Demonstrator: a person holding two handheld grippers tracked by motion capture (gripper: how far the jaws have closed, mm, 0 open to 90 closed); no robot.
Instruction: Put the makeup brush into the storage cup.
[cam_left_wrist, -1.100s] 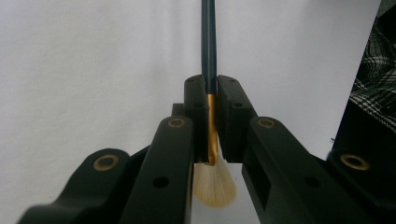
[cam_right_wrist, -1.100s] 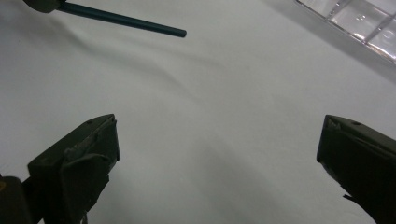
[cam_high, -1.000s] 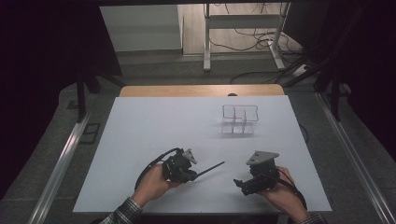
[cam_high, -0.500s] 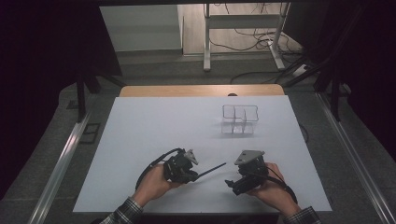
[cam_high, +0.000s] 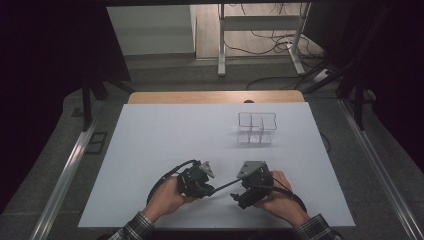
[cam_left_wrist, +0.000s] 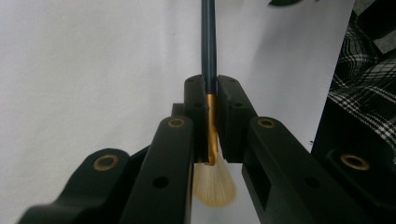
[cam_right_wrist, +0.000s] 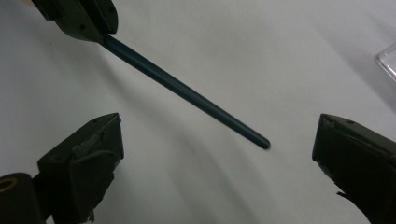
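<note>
The left gripper (cam_left_wrist: 210, 135) is clamped on a slim paintbrush (cam_left_wrist: 208, 56), its 2 matte black jaws pressed flat against the gold metal ferrule. Below the pads a fan of pale, straw-coloured bristles (cam_left_wrist: 214, 186) spreads out, soft-edged and slightly blurred. The round, smooth dark blue-green handle runs straight away from the jaws over the white table (cam_left_wrist: 93, 60).

In the high view the left gripper (cam_high: 206, 186) sits near the front edge of the table (cam_high: 165, 130), and the paintbrush (cam_high: 226, 185) spans the gap toward the right gripper (cam_high: 240, 197), just beside it.

The right gripper (cam_right_wrist: 217, 154) has its jaws wide apart, with nothing between the pads; their blocky black faces look scuffed and worn. The handle (cam_right_wrist: 187, 93) slants down from the other gripper, its rounded tip ending in the open space between the 2 jaws, touching neither.

Farther back on the table stands a clear plastic organiser (cam_high: 256, 128) with thin dividing walls, well apart from both hands. Plaid sleeves (cam_high: 134, 227) show at the person's wrists
</note>
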